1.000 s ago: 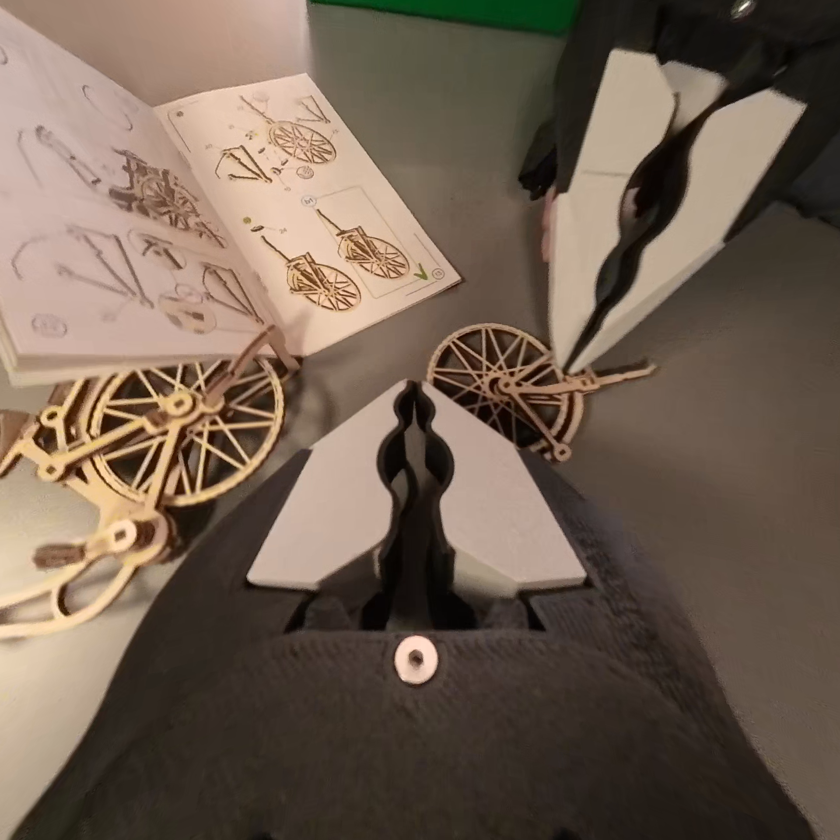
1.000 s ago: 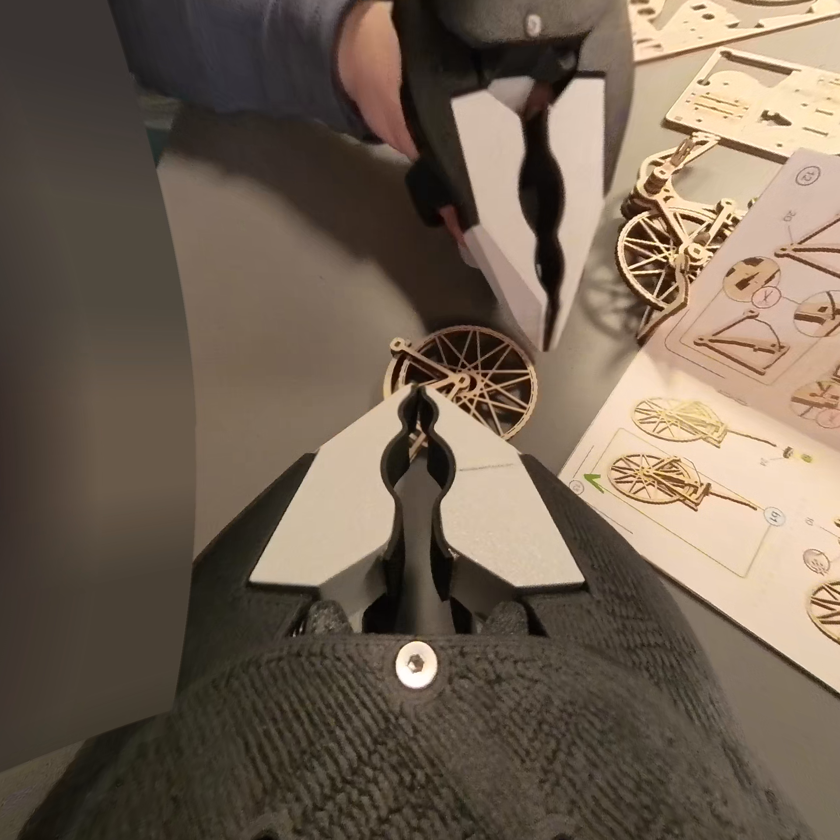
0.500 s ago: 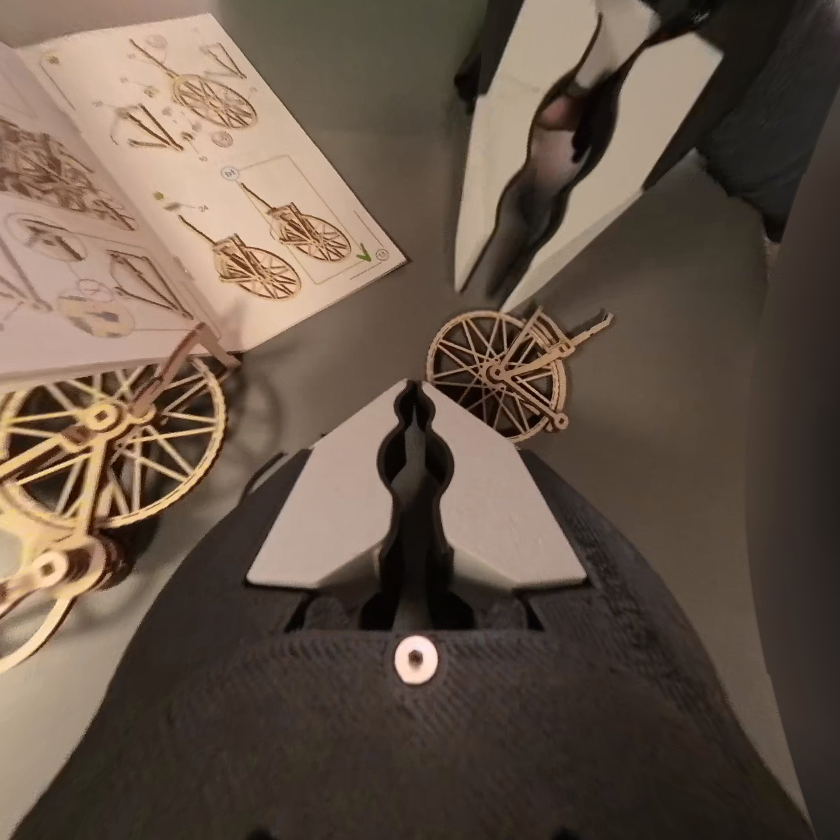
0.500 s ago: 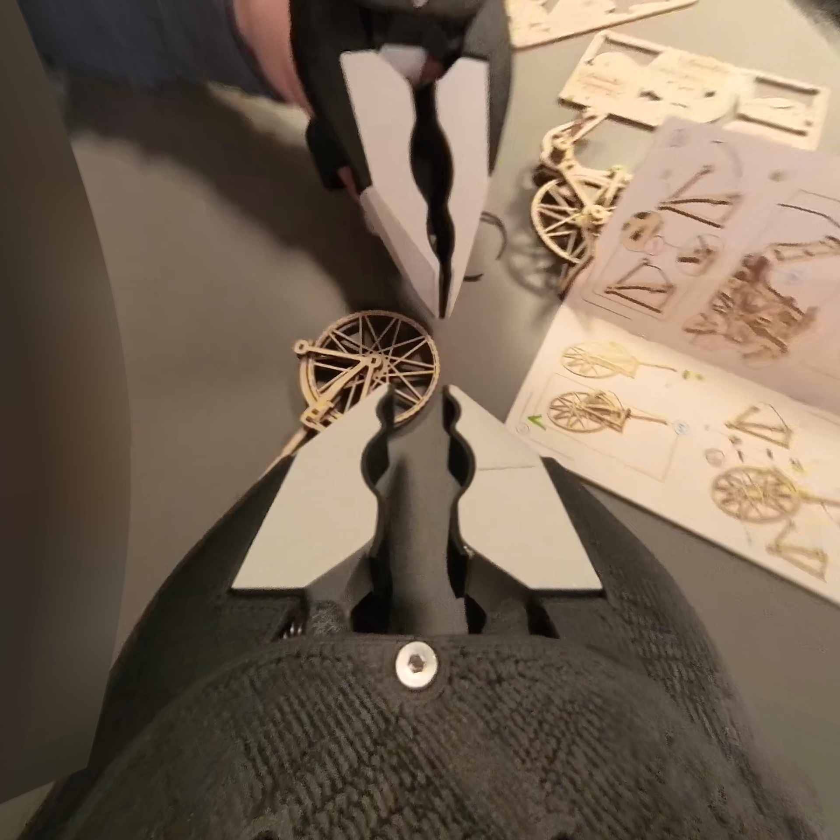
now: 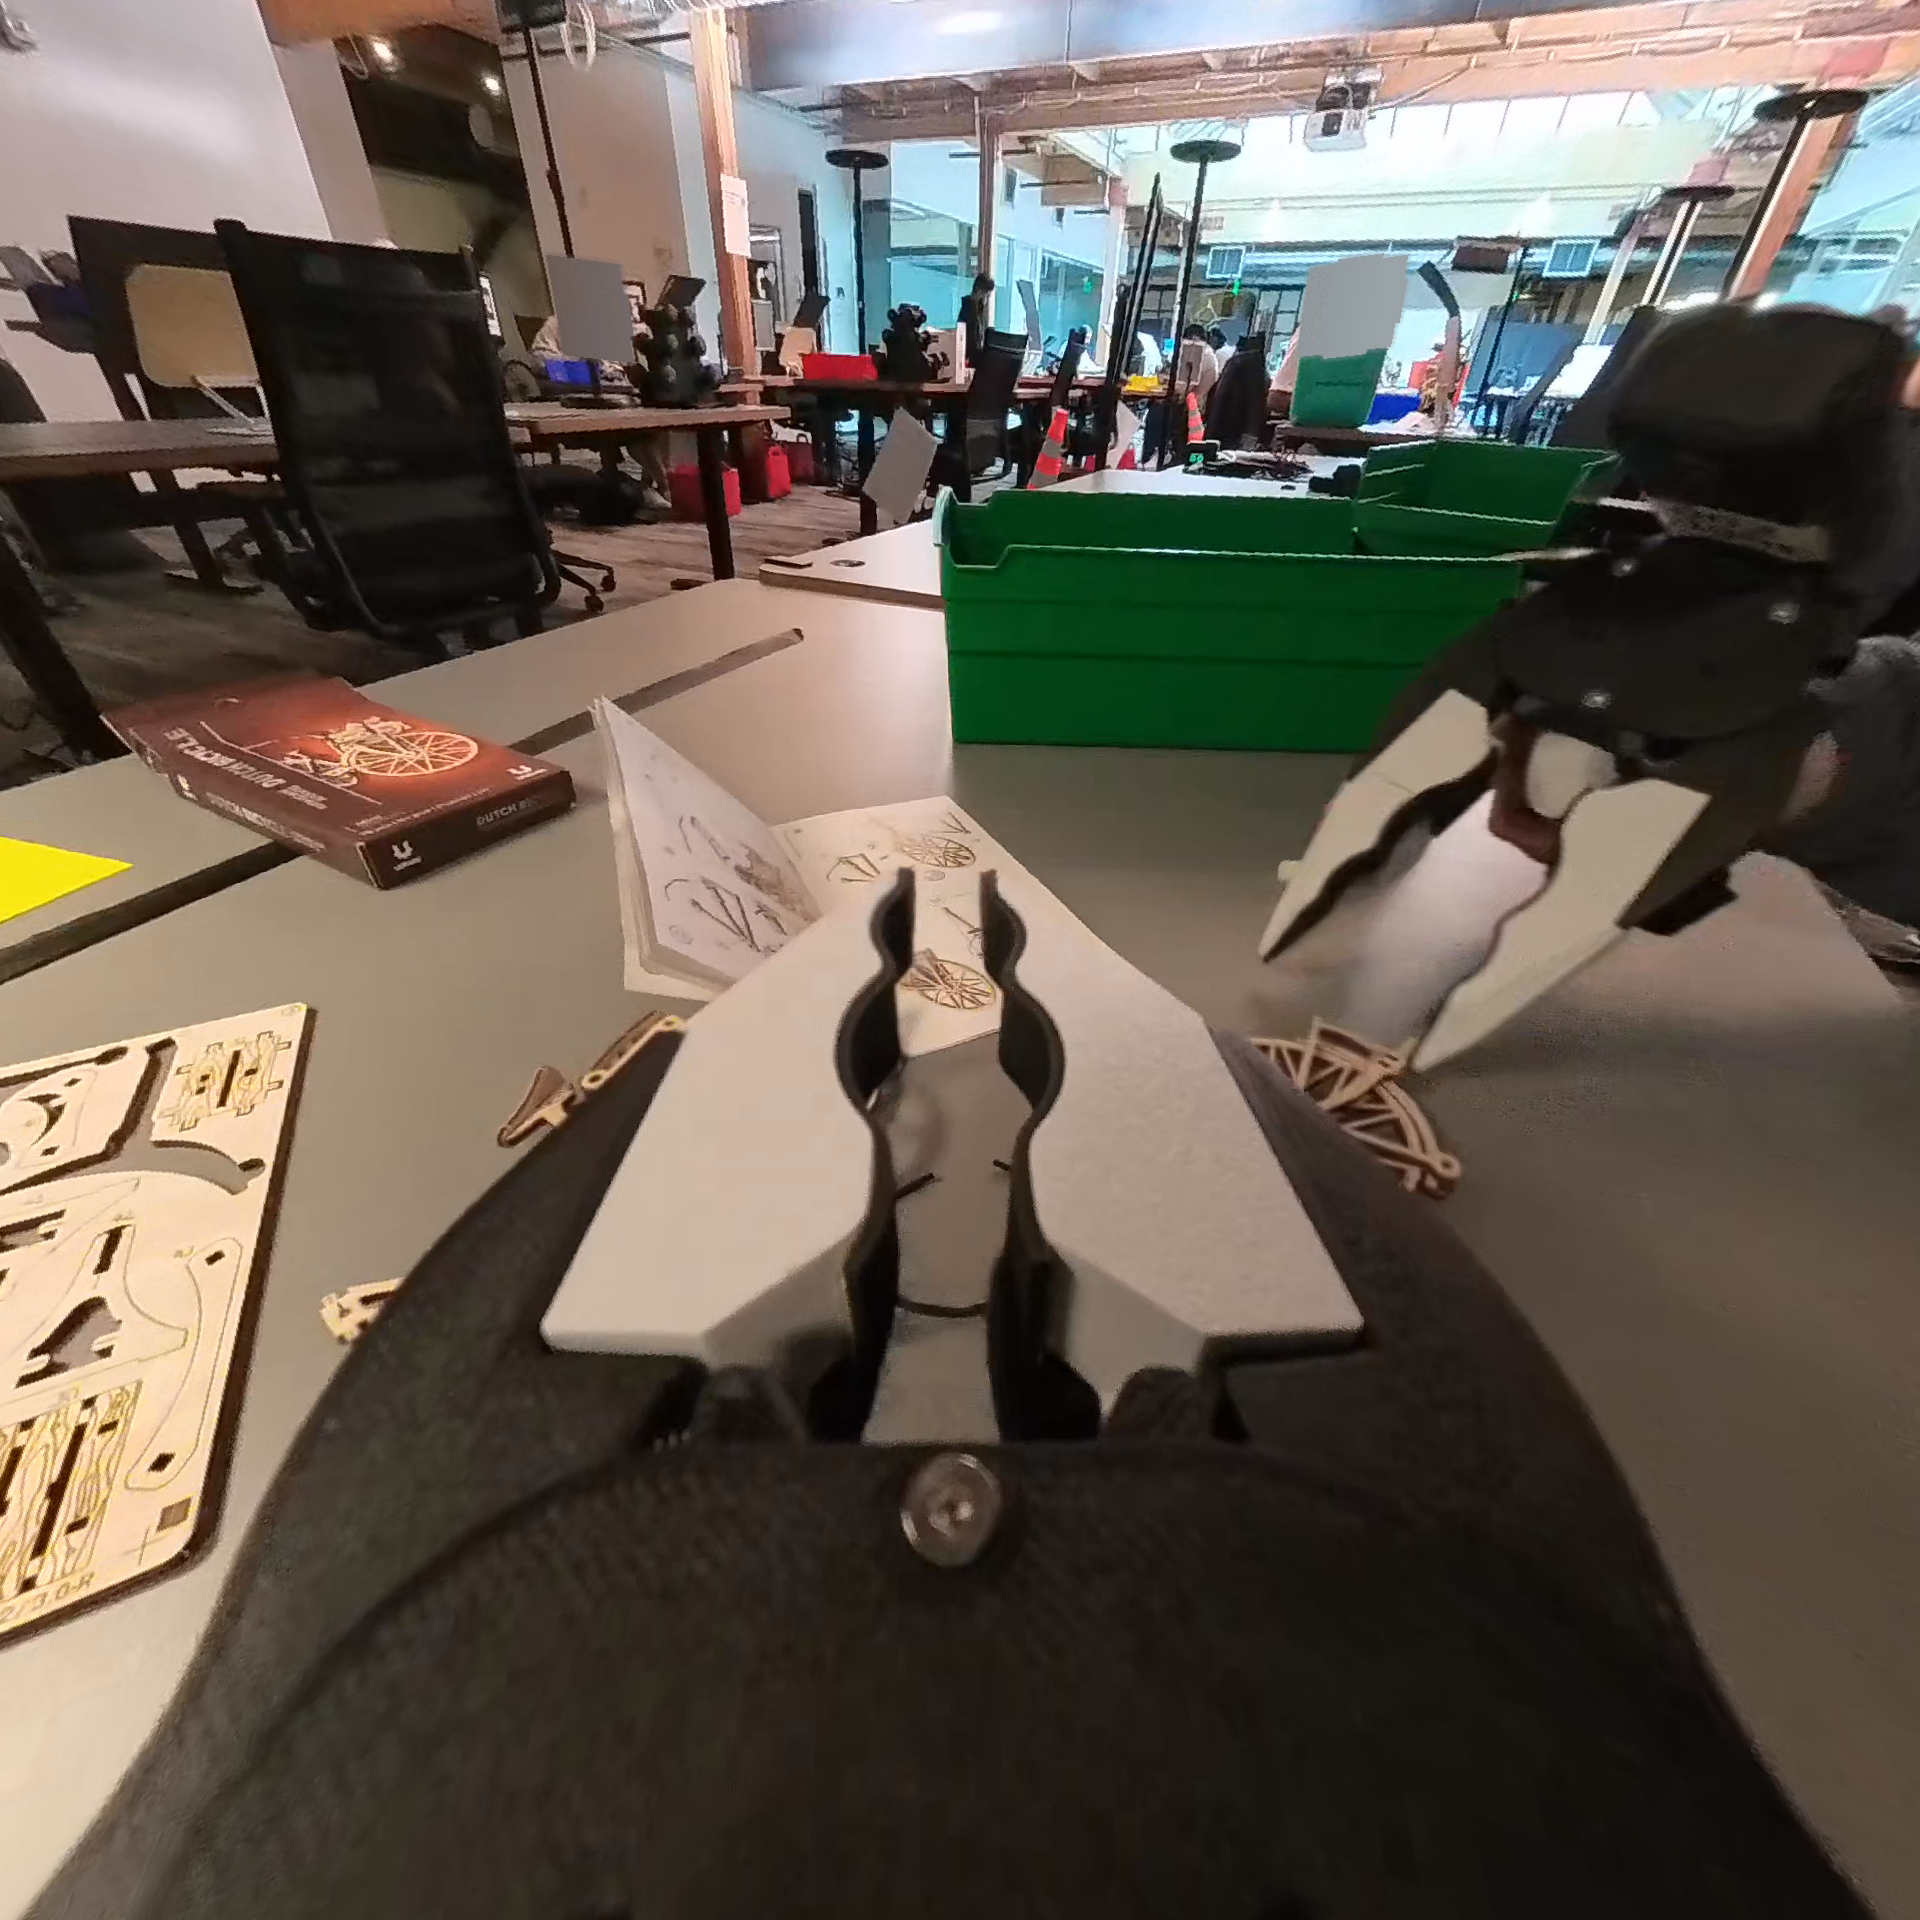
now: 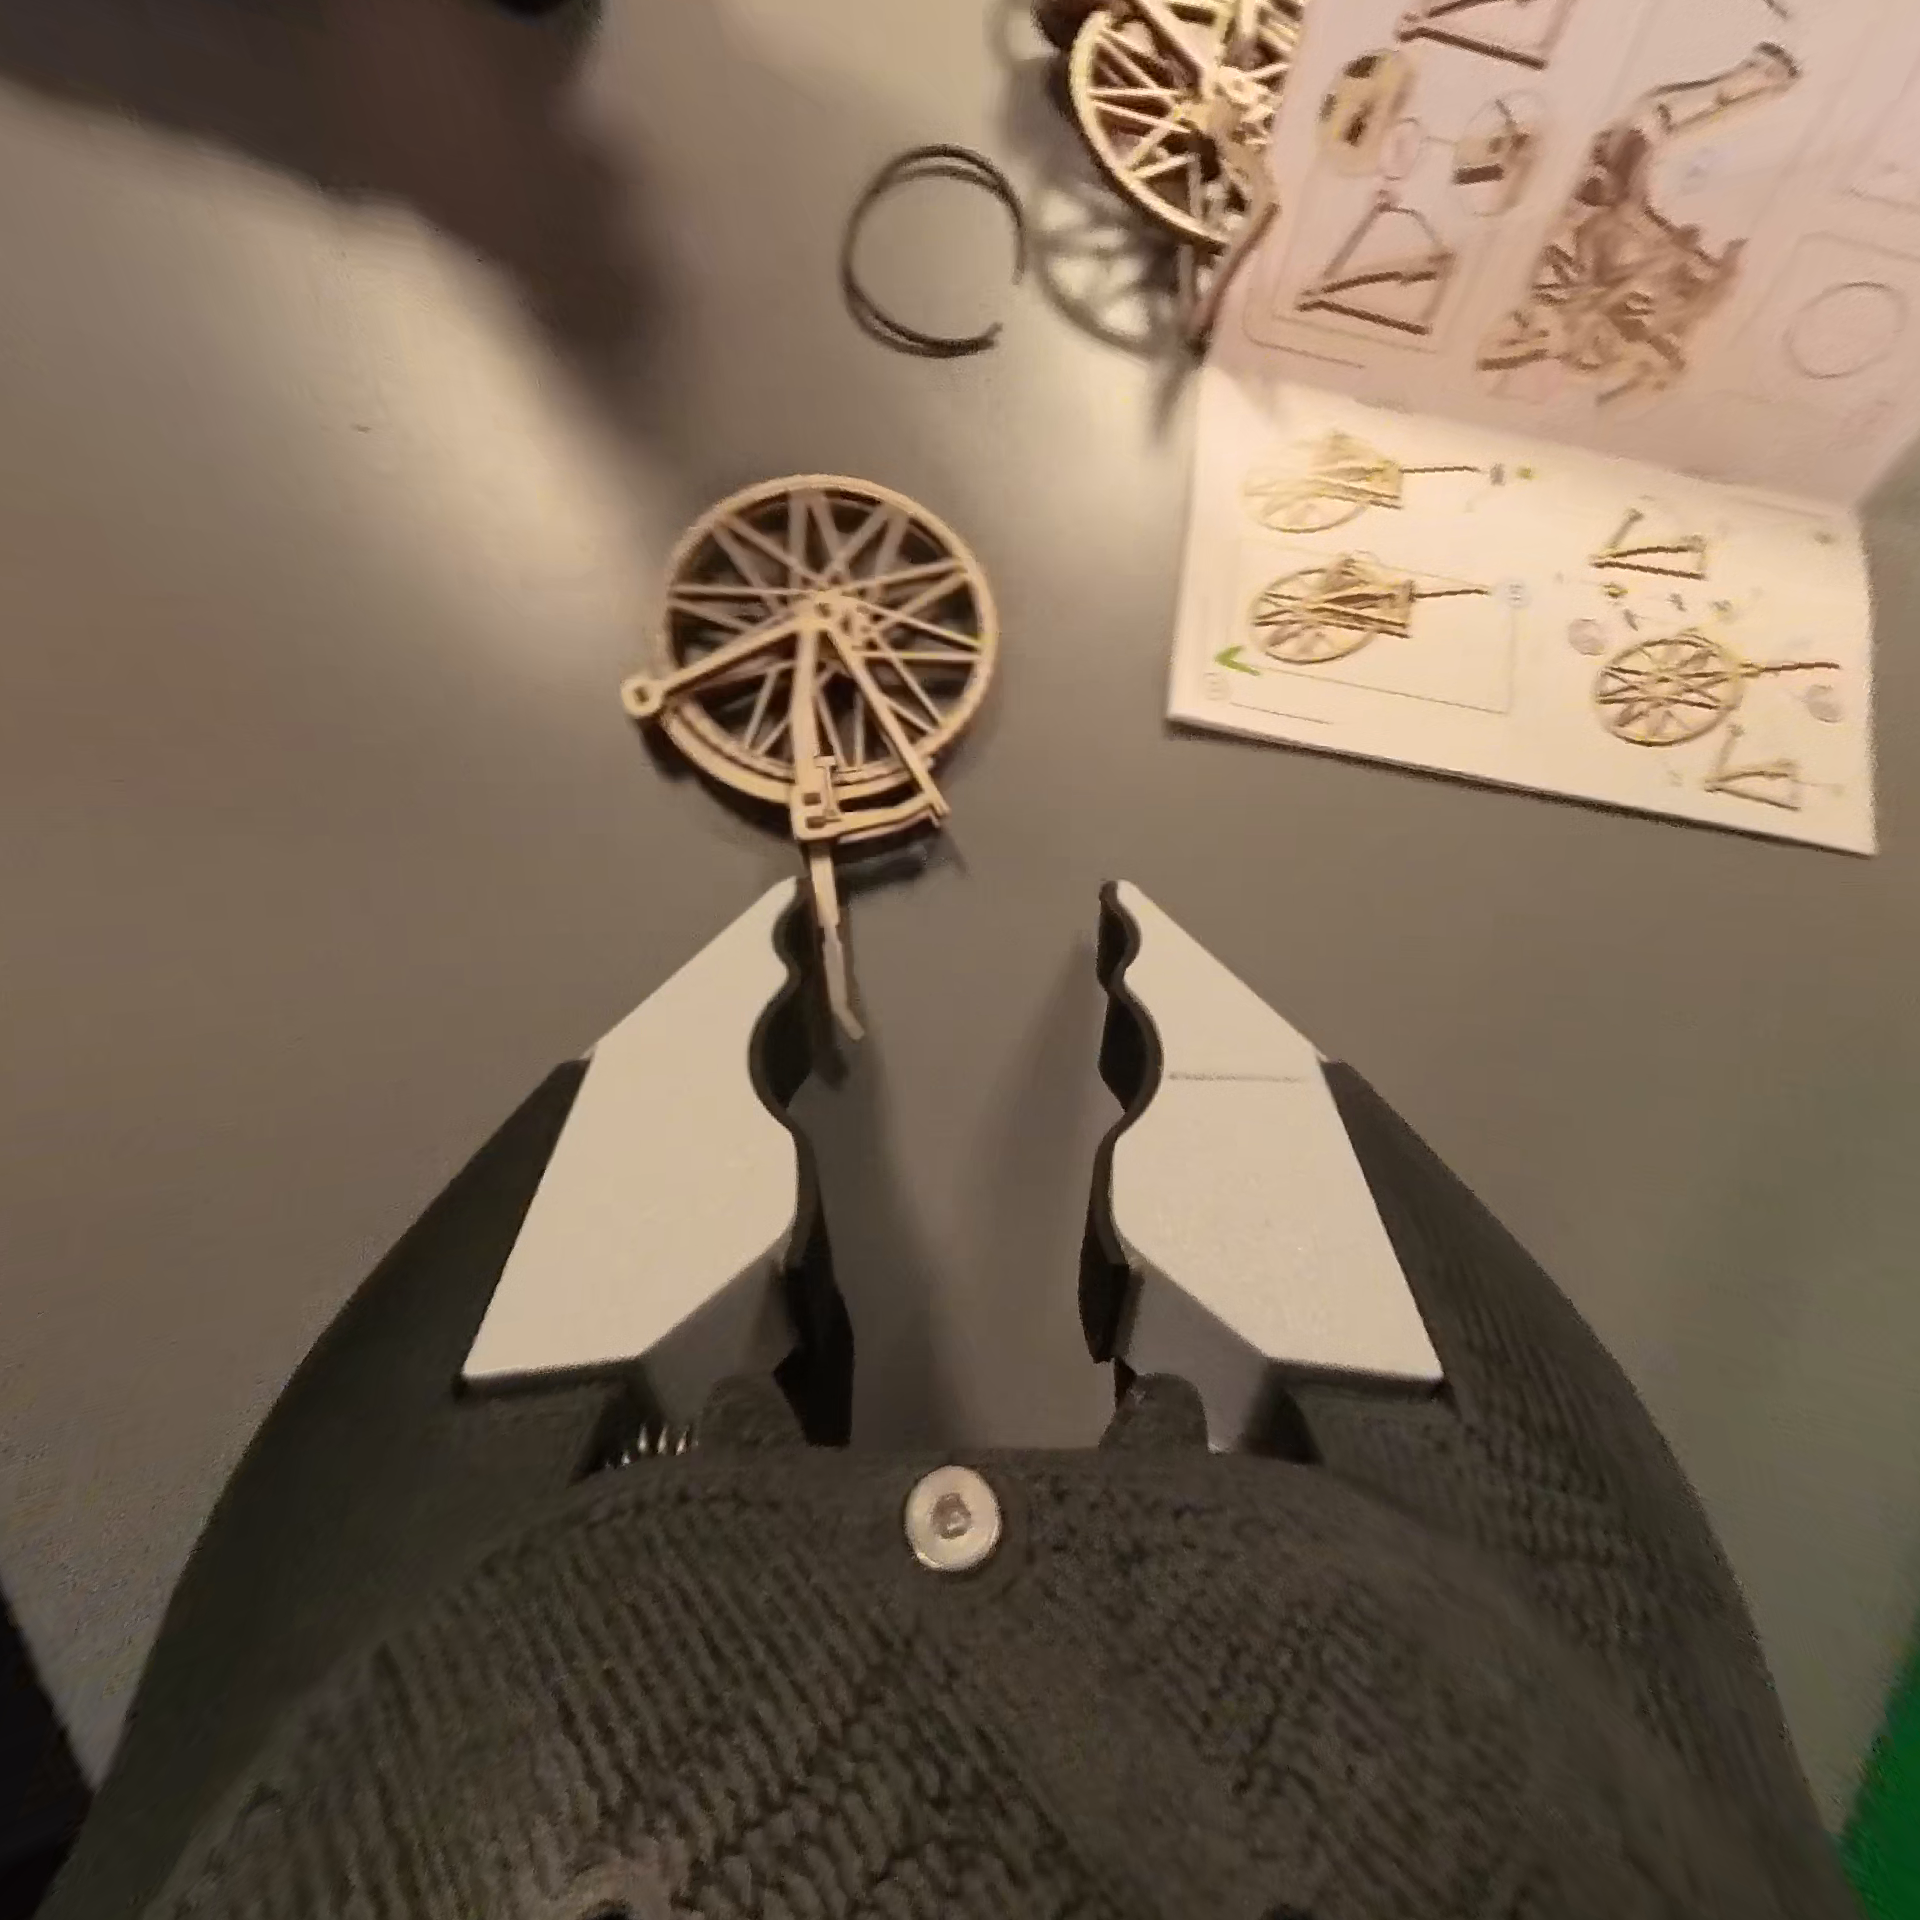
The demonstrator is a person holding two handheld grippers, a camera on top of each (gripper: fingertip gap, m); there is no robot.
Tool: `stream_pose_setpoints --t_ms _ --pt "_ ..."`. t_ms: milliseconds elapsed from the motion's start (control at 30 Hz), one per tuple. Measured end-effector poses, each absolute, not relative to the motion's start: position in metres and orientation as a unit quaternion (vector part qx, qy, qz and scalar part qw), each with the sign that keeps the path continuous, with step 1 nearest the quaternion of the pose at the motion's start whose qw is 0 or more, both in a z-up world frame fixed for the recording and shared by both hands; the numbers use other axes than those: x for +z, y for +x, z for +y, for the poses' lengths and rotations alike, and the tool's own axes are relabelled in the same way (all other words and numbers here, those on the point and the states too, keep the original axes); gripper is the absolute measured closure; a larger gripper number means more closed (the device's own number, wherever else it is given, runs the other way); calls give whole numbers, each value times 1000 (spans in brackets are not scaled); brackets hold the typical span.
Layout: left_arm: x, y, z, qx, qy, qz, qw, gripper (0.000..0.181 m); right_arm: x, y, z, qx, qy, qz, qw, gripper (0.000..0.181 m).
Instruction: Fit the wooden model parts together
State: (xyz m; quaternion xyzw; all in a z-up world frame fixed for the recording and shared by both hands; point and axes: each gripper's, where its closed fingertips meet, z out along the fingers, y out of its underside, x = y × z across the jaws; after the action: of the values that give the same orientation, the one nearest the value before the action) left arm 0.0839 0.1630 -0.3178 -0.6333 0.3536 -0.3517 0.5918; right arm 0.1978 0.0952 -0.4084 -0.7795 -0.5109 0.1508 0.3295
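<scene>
A wooden spoked wheel with a fork fitted on it (image 6: 831, 665) lies flat on the grey table (image 6: 364, 623). Its thin stem runs back beside the left finger of my right gripper (image 6: 951, 894), which is wide open, empty and just short of the wheel. In the left wrist view the right gripper (image 5: 1351, 1003) hovers open over the wheel (image 5: 1351, 1091). My left gripper (image 5: 945, 883) is slightly open, empty and raised, pointing level across the table. A part-built wooden bicycle (image 6: 1174, 114) lies at the top edge.
An open instruction booklet (image 6: 1558, 520) lies right of the wheel and a thin black ring (image 6: 930, 249) beyond it. A brown box (image 5: 343, 769), stacked green bins (image 5: 1195, 623), a wooden parts sheet (image 5: 104, 1247) and loose wooden bits (image 5: 582, 1081) are on the table. My hands' fingertips stand some 15 cm from each other. Measured from the fingertips, the part-built wooden bicycle (image 6: 1174, 114) is 8 cm or so from the left gripper and 15 cm from the right.
My right gripper was shut at the wheel's fork and has opened wide and drawn back. My left gripper has tilted up from looking down at the table and opened a little.
</scene>
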Motion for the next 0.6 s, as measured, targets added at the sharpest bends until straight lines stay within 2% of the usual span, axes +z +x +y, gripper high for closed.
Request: stream_pose_setpoints --t_ms 67,167,367,500,600 --pt "-317 84 162 -346 -627 357 600 169 -408 202 109 138 -788 -501 331 129" --pt "-316 85 160 -342 -623 362 603 168 -397 220 148 22 -796 -456 398 130" --pt "-307 78 164 -355 -612 333 623 165 -327 225 161 -33 -691 -338 638 137" --pt "-299 62 175 -375 -609 282 639 163 -277 239 170 -35 -590 -245 768 162" --pt "-297 55 181 -398 -611 250 637 161 -267 232 181 -12 -540 -220 813 173"
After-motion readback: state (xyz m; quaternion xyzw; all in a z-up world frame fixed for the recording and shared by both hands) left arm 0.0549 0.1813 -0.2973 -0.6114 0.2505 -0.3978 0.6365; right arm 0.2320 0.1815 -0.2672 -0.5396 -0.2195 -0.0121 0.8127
